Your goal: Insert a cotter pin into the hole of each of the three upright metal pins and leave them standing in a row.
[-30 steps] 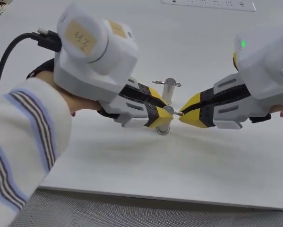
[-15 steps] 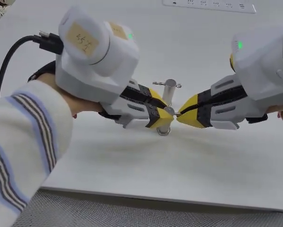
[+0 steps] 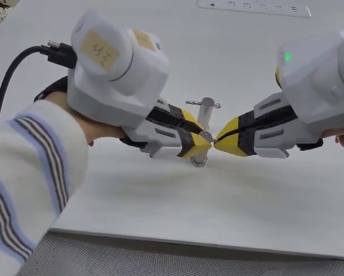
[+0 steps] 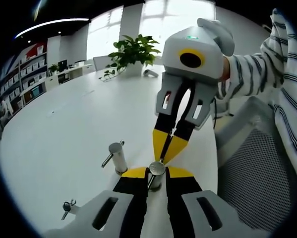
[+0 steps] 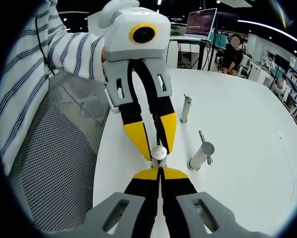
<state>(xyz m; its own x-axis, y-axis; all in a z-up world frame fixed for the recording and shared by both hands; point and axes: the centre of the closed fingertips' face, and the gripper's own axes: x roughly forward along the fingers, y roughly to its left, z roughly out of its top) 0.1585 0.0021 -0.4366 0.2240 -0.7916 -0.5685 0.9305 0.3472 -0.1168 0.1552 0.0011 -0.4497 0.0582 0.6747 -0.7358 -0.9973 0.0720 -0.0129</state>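
left gripper [image 3: 201, 141] and right gripper [image 3: 220, 140]: white-grey shells, black jaws, yellow tips; black cable [image 3: 14, 68], green LED [image 3: 287, 57], striped sleeve [image 3: 28, 167].

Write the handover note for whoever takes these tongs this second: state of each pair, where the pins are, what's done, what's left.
Left tongs: shut on the nearest upright silver metal pin, standing on the white table.
Right tongs: shut on a thin wire cotter pin, tip at that pin's top; entry into the hole unclear.
Second metal pin stands just behind, crosswise cotter pin through it. Third metal pin stands farther off; looks pinned, too small to confirm.
Done: second pin.
Left: seat this cotter pin, release, check the row.
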